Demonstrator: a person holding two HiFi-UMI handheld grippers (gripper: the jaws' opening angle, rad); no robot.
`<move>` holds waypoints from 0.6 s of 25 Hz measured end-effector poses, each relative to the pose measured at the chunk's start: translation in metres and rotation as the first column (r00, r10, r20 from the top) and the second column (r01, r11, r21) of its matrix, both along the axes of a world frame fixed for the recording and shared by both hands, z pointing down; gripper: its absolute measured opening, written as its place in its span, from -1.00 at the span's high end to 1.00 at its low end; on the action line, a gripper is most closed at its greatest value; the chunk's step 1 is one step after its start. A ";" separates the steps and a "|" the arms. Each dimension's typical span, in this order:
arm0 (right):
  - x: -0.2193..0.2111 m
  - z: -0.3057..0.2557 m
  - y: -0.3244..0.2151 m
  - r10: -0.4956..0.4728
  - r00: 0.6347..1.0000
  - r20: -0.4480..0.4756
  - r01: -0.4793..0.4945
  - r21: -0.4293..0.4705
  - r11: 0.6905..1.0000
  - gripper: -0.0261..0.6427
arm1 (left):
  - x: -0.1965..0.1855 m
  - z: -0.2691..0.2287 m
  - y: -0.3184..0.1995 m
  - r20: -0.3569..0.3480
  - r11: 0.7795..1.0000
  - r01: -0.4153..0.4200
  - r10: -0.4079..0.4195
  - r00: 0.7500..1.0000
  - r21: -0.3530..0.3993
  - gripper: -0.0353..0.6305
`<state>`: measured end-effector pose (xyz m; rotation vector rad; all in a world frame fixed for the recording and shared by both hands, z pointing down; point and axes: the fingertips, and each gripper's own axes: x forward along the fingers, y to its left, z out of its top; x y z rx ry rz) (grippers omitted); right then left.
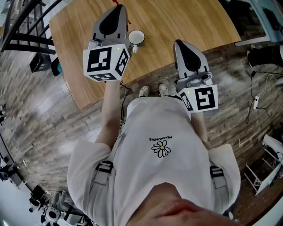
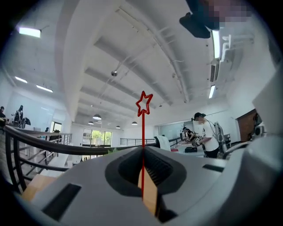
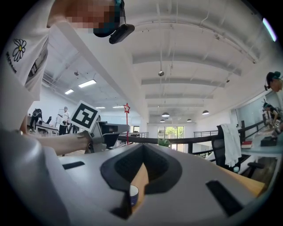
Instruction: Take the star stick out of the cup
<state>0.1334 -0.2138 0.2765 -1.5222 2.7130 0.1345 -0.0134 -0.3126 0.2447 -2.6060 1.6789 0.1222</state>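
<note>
The red star stick (image 2: 143, 128) stands upright, and my left gripper (image 2: 143, 148) is shut on its thin shaft, with the star outline above the jaws. In the head view the left gripper (image 1: 118, 8) hovers over the wooden table (image 1: 185, 17), just left of the white-rimmed cup (image 1: 136, 36). The stick is out of the cup. From the right gripper view the star (image 3: 127, 107) rises above the left gripper (image 3: 95, 132). My right gripper (image 3: 142, 146) is shut and holds nothing; the cup (image 3: 134, 194) shows below its jaws. It hangs near the table's front edge (image 1: 179, 44).
I stand at the table's near edge, my shoes (image 1: 151, 90) on the plank floor. A black railing (image 1: 22, 31) runs along the left. Cables and a power strip (image 1: 256, 102) lie on the floor to the right. Other people work at desks (image 2: 201, 137) in the distance.
</note>
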 end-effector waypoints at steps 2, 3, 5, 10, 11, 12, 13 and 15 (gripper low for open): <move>-0.001 -0.003 -0.001 -0.002 1.000 -0.001 0.002 0.011 1.000 0.89 | 0.002 -0.010 0.017 0.022 0.999 0.028 -0.029 0.999 0.036 0.84; -0.001 -0.005 -0.001 -0.001 1.000 -0.002 0.001 0.017 1.000 0.89 | 0.005 -0.013 0.026 0.030 0.998 0.037 -0.039 0.999 0.051 0.84; -0.001 -0.008 -0.003 0.005 1.000 -0.005 -0.004 0.028 1.000 0.89 | 0.013 -0.016 0.041 0.034 0.996 0.032 -0.035 0.999 0.078 0.84; -0.001 -0.010 -0.009 0.022 1.000 -0.006 -0.022 0.039 0.999 0.89 | 0.033 -0.024 0.069 0.017 0.987 0.027 -0.030 0.999 0.157 0.84; 0.000 -0.010 -0.009 0.026 1.000 -0.007 -0.025 0.038 0.999 0.89 | 0.034 -0.023 0.073 0.013 0.986 0.038 -0.040 0.999 0.162 0.84; 0.000 -0.009 -0.009 0.029 1.000 -0.009 -0.029 0.038 0.999 0.89 | 0.034 -0.020 0.077 0.017 0.985 0.050 -0.053 0.998 0.163 0.84; 0.000 -0.008 -0.009 0.033 0.999 -0.013 -0.032 0.037 0.999 0.89 | 0.033 -0.018 0.080 0.029 0.985 0.061 -0.067 0.997 0.164 0.84; 0.001 -0.007 -0.009 0.040 0.999 -0.026 -0.039 0.034 0.999 0.90 | 0.033 -0.013 0.085 0.065 0.984 0.075 -0.087 0.994 0.163 0.84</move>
